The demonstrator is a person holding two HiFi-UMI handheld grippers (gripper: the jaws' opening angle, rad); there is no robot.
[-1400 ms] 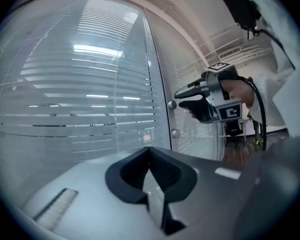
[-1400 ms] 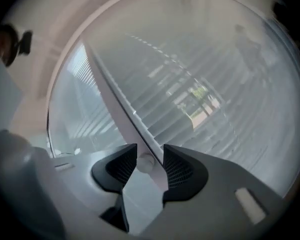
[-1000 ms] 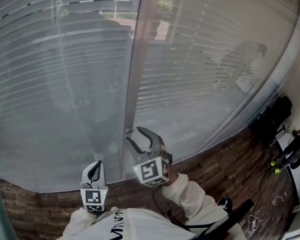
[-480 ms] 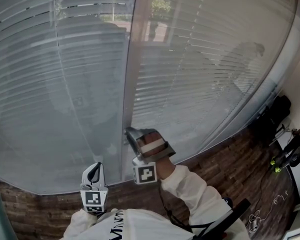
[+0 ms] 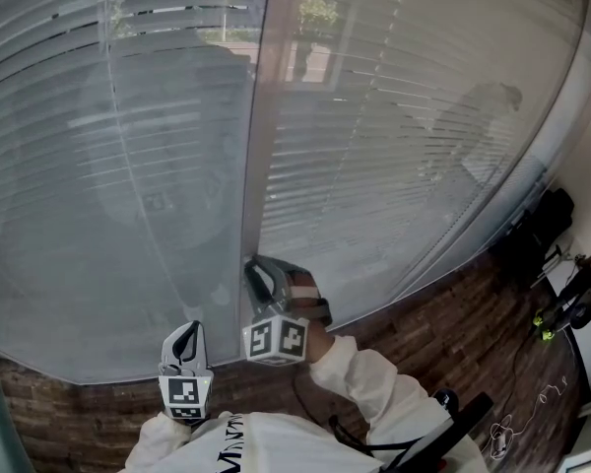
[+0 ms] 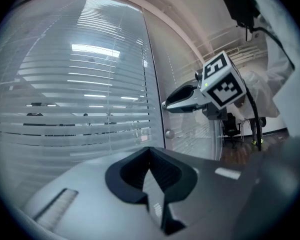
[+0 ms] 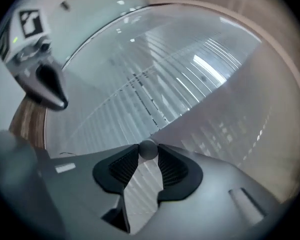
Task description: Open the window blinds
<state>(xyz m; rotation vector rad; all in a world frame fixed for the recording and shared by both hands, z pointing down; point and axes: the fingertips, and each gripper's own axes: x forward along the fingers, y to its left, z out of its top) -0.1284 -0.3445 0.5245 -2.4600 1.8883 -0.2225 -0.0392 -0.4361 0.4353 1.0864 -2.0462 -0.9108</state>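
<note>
Grey metal, small and round: the control knob [image 7: 148, 149] on the upright frame [image 5: 256, 166] between two glazed panels sits clamped between the tips of my right claw [image 5: 250, 266], whose jaws have just been closing around it. The window blinds [image 5: 394, 116] hang behind the glass on both sides, slats lying nearly flat against the pane, so I judge the knob to be the only place to take hold. It looks hard, smooth and probably slippery, and my pads catch it only at their very ends, so it may roll out if I twist without squeezing firmly and keeping square to it. The slats look thin and light, so I expect little resistance once it turns. My left claw [image 5: 186, 328] waits low beside the glass, jaws together and empty.
</note>
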